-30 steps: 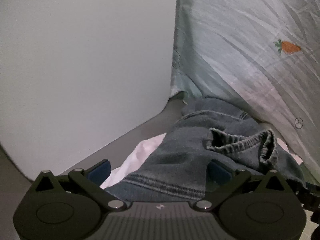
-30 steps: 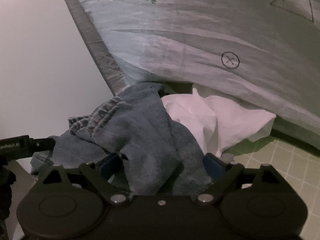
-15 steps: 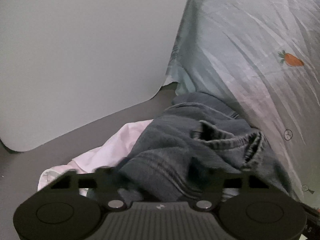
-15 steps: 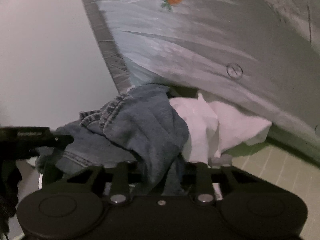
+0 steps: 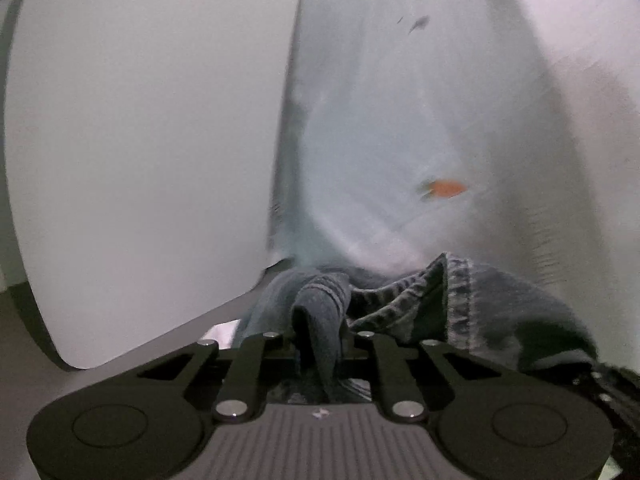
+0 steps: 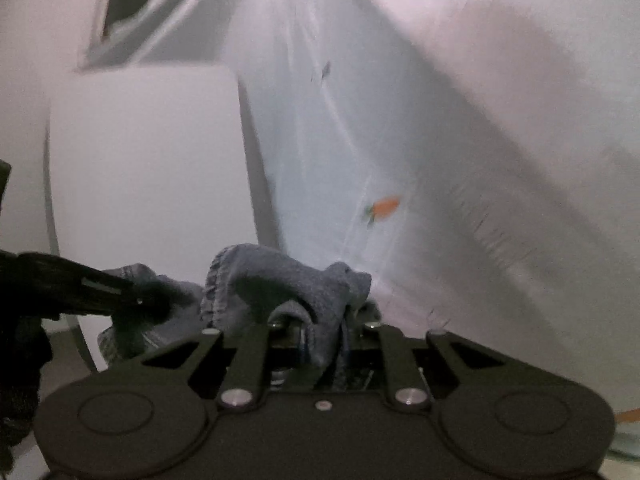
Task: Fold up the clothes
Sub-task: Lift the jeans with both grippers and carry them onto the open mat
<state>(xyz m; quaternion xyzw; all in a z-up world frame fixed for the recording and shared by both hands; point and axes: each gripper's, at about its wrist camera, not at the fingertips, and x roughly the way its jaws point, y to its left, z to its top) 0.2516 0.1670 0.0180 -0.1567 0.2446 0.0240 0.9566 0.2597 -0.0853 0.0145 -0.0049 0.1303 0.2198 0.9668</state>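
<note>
A pale sheet [image 5: 400,128] with a small carrot print [image 5: 444,189] fills the background beside a white board [image 5: 152,152]. In front of it, the blue denim garment [image 5: 460,304] hangs bunched between both tools. The left gripper [image 5: 318,340] is closing, clamped on one fold, and the right gripper [image 6: 320,338] is closing, pinching another.

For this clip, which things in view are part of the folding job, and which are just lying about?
Part of the job:
- denim garment
- left gripper, closing on it
- right gripper, closing on it

Lying about:
- carrot-print sheet
- white panel
- white cloth, barely visible
</note>
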